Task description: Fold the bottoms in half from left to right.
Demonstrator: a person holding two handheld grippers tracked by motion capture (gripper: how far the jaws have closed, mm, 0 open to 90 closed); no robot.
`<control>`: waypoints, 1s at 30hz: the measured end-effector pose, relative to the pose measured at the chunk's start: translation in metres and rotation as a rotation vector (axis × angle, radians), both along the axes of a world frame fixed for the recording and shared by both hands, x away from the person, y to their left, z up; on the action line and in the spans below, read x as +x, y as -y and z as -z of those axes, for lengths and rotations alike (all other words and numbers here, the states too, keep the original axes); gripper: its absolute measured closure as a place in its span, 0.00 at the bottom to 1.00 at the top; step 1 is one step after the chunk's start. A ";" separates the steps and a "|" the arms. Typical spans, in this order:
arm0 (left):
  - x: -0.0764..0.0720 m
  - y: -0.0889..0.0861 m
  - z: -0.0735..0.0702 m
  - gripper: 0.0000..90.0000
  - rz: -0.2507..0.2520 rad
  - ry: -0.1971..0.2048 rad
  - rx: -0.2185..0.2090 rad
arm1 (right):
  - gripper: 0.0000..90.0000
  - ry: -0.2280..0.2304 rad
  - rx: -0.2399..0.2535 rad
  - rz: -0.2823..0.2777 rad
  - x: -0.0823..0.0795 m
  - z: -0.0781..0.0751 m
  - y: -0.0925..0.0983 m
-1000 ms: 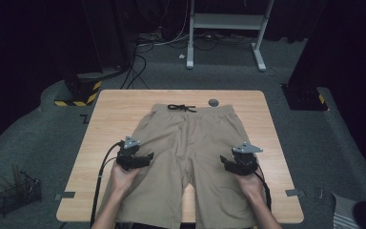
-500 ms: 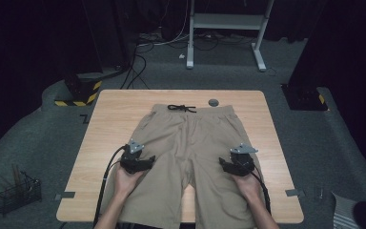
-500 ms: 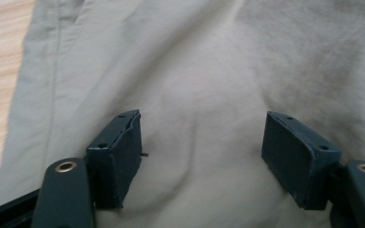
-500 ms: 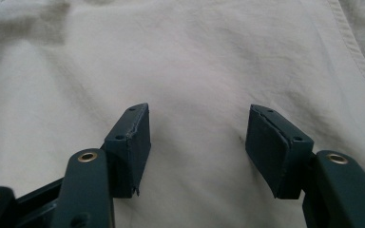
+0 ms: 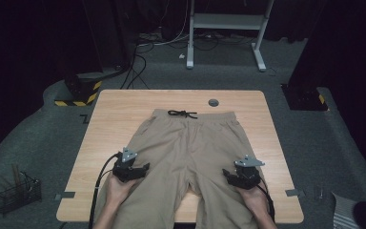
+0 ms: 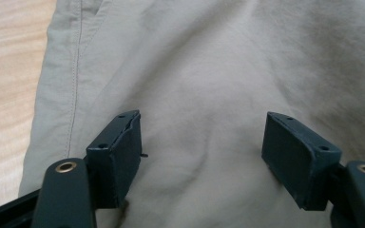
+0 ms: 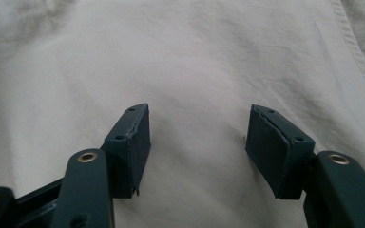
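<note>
Beige shorts (image 5: 190, 148) lie flat on the wooden table (image 5: 119, 107), waistband and black drawstring (image 5: 182, 113) at the far side, legs toward me. My left gripper (image 5: 138, 168) hovers low over the left leg, jaws wide apart with only cloth (image 6: 204, 95) beneath them and nothing pinched. Over the right leg, my right gripper (image 5: 233, 172) is likewise open above smooth fabric (image 7: 195, 71). In the left gripper view the gripper (image 6: 202, 142) points at the leg near its outer seam. In the right gripper view the gripper (image 7: 197, 137) looks at plain cloth.
A small grey round disc (image 5: 213, 102) is set in the table beyond the waistband. A wire basket (image 5: 16, 193) stands on the floor at the left. A white desk frame (image 5: 228, 24) and cables lie on the carpet behind the table.
Both hands have drawn back toward me along the legs of the shorts and sunk slightly. The jaws stay open and the shorts have not shifted.
</note>
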State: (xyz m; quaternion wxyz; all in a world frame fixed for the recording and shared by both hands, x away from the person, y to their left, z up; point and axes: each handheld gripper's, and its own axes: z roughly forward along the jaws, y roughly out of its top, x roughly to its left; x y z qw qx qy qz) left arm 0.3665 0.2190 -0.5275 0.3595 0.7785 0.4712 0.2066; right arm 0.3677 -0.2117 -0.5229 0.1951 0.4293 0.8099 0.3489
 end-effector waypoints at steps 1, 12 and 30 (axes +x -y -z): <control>-0.002 -0.001 0.000 0.32 0.008 -0.003 -0.005 | 0.44 0.002 0.000 -0.006 -0.002 0.000 0.000; 0.050 0.031 -0.025 0.33 0.020 -0.007 -0.019 | 0.45 0.006 0.006 0.025 0.046 -0.017 -0.019; 0.031 0.034 -0.001 0.33 -0.026 0.011 0.029 | 0.45 0.009 -0.005 0.041 0.043 0.000 -0.022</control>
